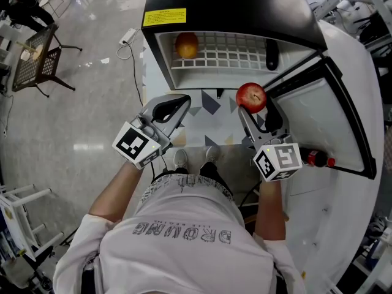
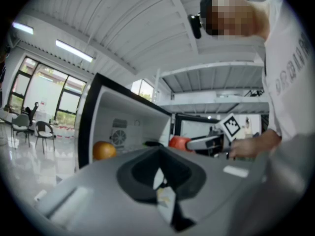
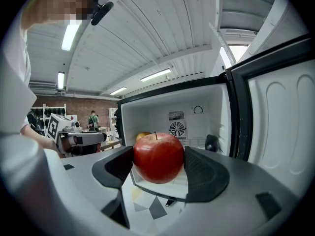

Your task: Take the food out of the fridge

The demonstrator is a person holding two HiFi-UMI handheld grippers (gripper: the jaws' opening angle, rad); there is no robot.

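Already the right tongs (image 3: 158, 167) clamp the red apple (image 3: 158, 157) just outside the open fridge (image 1: 233, 5); an orange (image 1: 187, 44) and a dark item (image 1: 271, 54) sit on its shelf (image 1: 233, 59), not yet taken; left tongs (image 2: 160, 181) closed, empty.

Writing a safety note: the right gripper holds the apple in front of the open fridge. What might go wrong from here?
The apple is round and pinched only at its sides by the right gripper, over the floor; it may slip and drop. The open fridge door stands close on that gripper's right; a swing could knock it.
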